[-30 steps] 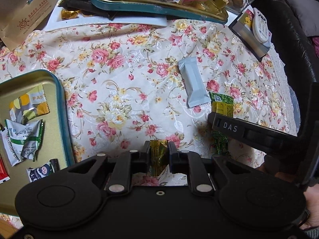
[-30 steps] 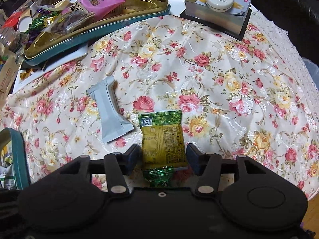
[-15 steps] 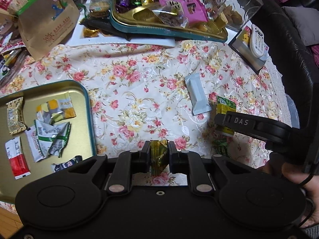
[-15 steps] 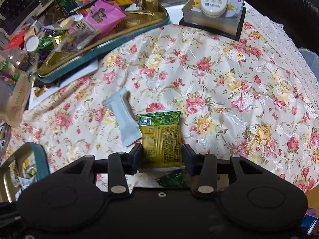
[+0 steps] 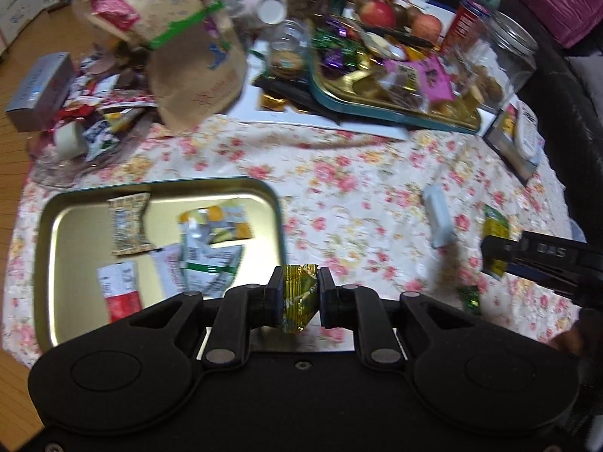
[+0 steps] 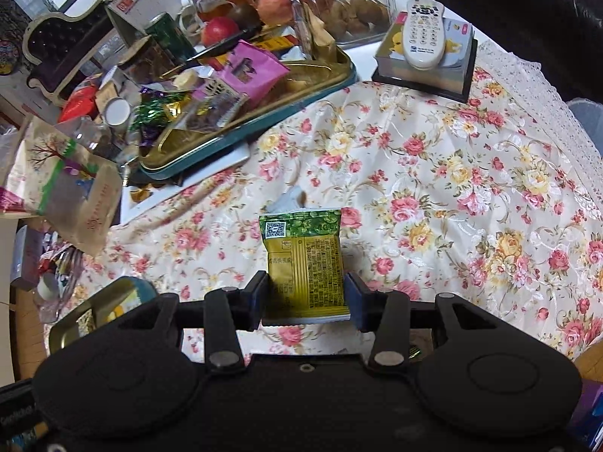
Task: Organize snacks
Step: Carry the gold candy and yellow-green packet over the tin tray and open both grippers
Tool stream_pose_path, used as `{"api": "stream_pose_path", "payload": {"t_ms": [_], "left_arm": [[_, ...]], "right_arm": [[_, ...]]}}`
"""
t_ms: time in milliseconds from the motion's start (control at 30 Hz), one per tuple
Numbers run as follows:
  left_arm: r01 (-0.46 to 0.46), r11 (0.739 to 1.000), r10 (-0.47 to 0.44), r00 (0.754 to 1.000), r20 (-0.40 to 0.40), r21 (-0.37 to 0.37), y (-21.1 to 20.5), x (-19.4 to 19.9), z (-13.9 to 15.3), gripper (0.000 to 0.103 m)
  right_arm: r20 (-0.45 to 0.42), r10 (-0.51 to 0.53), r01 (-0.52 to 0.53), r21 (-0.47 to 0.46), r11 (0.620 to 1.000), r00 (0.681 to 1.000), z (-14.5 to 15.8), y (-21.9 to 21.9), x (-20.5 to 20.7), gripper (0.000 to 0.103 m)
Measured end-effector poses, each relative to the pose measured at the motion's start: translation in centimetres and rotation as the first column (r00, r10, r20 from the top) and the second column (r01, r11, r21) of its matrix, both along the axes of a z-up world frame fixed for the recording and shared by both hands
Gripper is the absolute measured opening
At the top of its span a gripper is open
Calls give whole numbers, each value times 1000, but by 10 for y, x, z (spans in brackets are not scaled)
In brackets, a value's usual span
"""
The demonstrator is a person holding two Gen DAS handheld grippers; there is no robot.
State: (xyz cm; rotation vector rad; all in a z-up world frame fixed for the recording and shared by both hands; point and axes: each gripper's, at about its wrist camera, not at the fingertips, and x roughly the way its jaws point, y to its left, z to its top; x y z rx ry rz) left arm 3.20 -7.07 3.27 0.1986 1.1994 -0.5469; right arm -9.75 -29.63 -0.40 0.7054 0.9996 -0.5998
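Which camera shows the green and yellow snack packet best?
The right wrist view: the green and yellow snack packet sits front and centre, held in the right gripper, print sharp. The left wrist view shows only a blurry edge behind that gripper.

Blur and cut-offs

Motion blurs the left view; at nine o'clock the right view's tin (image 6: pixel 113 301) hides behind the gripper body.

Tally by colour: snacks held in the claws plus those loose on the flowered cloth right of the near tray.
gold candy, in left claw: 1
green-and-yellow packet, in right claw: 1
pale grey packet, on cloth: 1
green candy, on cloth: 1
Total: 4
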Motion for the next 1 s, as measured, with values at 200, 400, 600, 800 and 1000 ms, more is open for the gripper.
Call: {"api": "stream_pose_path", "payload": {"t_ms": [200, 400, 600, 800, 1000], "left_arm": [[-107, 994, 107, 994, 7, 7, 45, 21, 2, 22], [-177, 983, 175, 984, 40, 41, 79, 44, 3, 29], [-219, 975, 216, 974, 62, 46, 101, 54, 5, 37], [-254, 966, 255, 967, -5, 37, 102, 55, -3, 36], [-208, 978, 209, 978, -27, 26, 94, 47, -2, 36]], "right_arm": [[25, 35, -35, 9, 999, 999, 10, 17, 7, 46], [37, 65, -65, 13, 998, 997, 15, 33, 17, 46], [28, 95, -96, 16, 995, 995, 11, 43, 28, 46], [28, 118, -119, 23, 993, 993, 10, 51, 35, 46], [35, 156, -157, 36, 987, 987, 11, 65, 46, 46]]}}
